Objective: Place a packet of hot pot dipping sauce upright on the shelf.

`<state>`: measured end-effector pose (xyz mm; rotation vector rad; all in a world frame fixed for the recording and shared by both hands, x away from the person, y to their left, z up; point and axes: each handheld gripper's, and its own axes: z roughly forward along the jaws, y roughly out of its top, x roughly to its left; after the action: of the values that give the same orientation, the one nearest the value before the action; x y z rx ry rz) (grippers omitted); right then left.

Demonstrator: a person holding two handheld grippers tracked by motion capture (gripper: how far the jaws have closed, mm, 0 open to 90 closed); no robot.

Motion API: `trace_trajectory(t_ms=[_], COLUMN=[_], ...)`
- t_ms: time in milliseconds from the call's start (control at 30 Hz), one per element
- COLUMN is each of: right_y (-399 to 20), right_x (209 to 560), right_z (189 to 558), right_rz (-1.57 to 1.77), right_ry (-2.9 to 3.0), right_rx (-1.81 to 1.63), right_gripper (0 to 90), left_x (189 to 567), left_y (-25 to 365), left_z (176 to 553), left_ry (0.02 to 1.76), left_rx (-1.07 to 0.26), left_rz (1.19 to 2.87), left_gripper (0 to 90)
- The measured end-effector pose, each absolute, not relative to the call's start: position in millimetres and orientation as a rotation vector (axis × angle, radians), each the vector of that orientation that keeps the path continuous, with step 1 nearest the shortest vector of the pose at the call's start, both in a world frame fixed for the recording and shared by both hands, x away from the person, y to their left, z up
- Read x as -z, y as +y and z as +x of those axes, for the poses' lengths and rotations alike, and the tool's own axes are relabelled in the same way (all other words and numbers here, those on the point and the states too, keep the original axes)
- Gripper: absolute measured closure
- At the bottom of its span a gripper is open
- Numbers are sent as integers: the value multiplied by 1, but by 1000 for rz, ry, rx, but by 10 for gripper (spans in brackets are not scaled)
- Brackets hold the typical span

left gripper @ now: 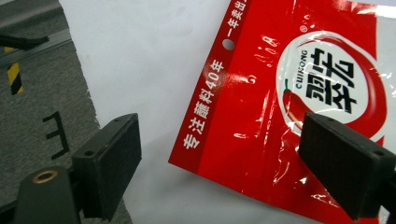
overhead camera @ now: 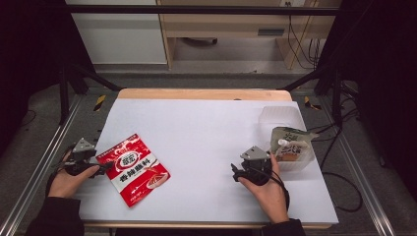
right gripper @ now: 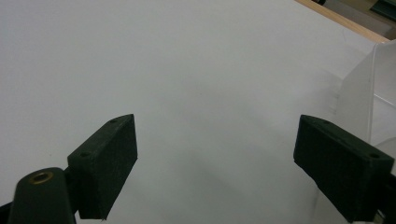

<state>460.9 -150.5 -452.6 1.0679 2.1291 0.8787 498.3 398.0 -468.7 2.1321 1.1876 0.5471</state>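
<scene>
A red seasoning packet (overhead camera: 135, 168) with white Chinese lettering lies flat on the white table cover at the front left. My left gripper (overhead camera: 98, 167) sits at the packet's left edge, open; in the left gripper view the red packet (left gripper: 289, 107) lies between and beyond the jaws, its corner in the gap. My right gripper (overhead camera: 242, 173) rests on the cover at the front right, open with nothing between its jaws. Beside it stands a clear plastic tub (overhead camera: 280, 118) holding a pale spouted pouch (overhead camera: 291, 145).
The white cover (overhead camera: 206, 132) spans the wooden table, whose far edge (overhead camera: 201, 93) shows behind. Metal rails run along both sides, and cables trail on the floor at the right. In the right gripper view the tub's wall (right gripper: 369, 93) rises at the right.
</scene>
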Motion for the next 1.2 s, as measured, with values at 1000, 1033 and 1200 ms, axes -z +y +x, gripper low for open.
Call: trace_trajectory(t_ms=[1000,1033,1200], right_y=[-143,-143,-141], right_x=[454,454,455], right_z=[467,468,468], right_rz=[1019,1016,1008], right_ry=[2169,2171,2184], right_rx=[-884,-882,-872], right_gripper=[137,137,137], left_x=[451,452,456], left_y=[395,395,395], left_z=[480,481,483], left_ry=[1093,1096,1111], left_rx=[-356,-355,-369], left_rz=[2070,2071,2091], left_gripper=[629,629,622])
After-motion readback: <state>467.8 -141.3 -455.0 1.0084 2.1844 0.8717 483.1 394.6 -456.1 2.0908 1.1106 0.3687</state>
